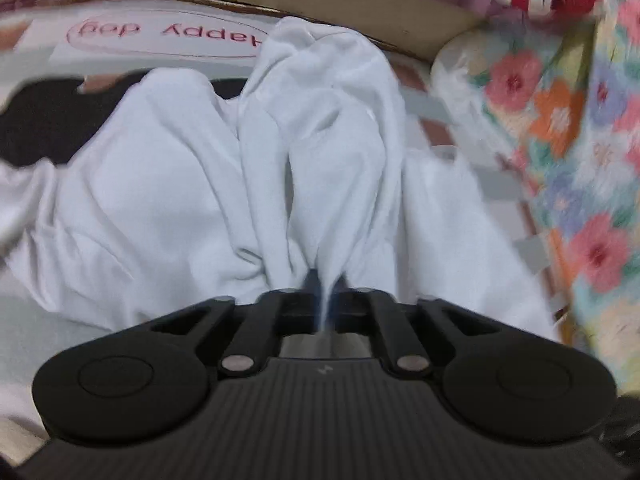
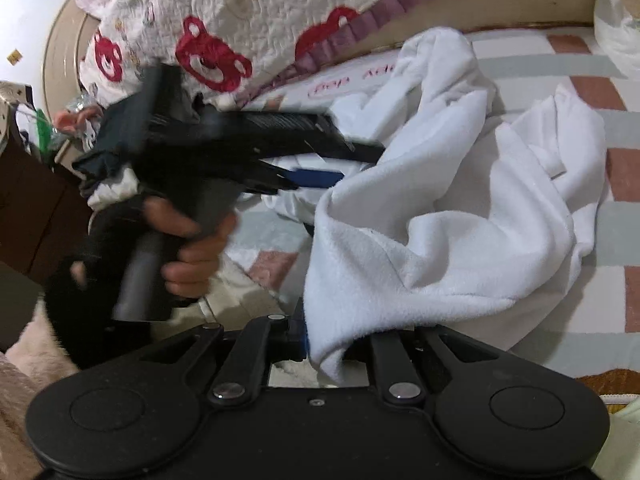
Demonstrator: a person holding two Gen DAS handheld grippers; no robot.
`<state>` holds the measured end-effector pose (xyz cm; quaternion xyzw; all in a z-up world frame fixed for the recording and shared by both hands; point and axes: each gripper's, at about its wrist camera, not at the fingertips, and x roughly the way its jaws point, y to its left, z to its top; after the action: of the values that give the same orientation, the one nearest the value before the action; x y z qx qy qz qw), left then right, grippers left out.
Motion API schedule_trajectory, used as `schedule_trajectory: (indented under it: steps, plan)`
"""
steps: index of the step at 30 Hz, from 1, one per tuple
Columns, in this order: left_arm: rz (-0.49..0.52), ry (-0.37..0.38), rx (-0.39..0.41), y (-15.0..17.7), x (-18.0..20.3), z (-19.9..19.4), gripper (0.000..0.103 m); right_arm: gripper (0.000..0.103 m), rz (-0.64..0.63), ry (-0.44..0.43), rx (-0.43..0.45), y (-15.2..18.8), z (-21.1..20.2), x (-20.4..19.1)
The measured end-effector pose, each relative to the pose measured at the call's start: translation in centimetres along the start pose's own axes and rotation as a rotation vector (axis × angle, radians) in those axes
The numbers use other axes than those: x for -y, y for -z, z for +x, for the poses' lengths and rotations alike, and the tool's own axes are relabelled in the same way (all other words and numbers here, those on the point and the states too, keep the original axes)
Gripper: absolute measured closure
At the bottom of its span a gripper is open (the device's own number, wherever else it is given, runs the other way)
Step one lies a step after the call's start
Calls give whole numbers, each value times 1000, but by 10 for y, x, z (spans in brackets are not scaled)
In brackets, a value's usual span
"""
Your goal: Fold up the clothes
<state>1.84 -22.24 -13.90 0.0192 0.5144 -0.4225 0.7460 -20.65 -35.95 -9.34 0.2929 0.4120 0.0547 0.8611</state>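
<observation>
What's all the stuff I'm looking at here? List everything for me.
white garment: one, white, crumpled on the bed, pinched at two places
checked bedsheet: one, pink, grey and white squares, under the garment
bear quilt: one, cream with red bears and a mauve frill, at the far edge of the bed
floral cover: one, multicoloured flowers, on the right of the left wrist view
dark garment: one, black, left of the white one
left hand-held gripper: one, black, shut on a fold of the white garment
right hand-held gripper: one, black, shut on the garment's edge
person's hand: one, gripping the left gripper's handle
</observation>
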Motion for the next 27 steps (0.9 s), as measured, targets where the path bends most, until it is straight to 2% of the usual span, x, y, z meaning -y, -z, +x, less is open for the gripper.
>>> schedule_trajectory:
  steps: [1,2,5,8,11,14,16,18,23,25,26,27]
  plan:
    - [24,-30,33,0,2,-9,100,91,-3,7,14,-1,-4,0]
    - [52,-64,102,-1,3,-27,100,91,-12,26,25,-2,-7,0]
    - [39,-151,325,-1,-10,-96,100,91,-30,110,51,-5,-18,1]
    - [-86,-244,481,7,-44,-159,100,91,9,151,33,-5,-18,10]
    - [-210,-286,545,17,-81,-195,100,88,7,178,-36,3,4,8]
    - [-256,-303,571,19,-105,-212,100,87,-11,204,-101,11,27,-1]
    - [-271,-315,601,21,-113,-222,100,75,-23,216,-137,14,38,-6]
    - [-290,-337,642,26,-122,-235,100,71,-47,208,-150,10,35,-9]
    - [-375,-432,758,41,-149,-280,100,64,-82,191,-93,-4,2,-7]
    - [-392,-477,782,47,-161,-291,100,62,-75,215,-44,-11,-10,0]
    - [-390,-523,778,49,-167,-294,100,62,-70,233,-19,-16,-13,2]
    - [-403,-534,771,50,-172,-294,100,62,-65,252,6,-21,-17,5]
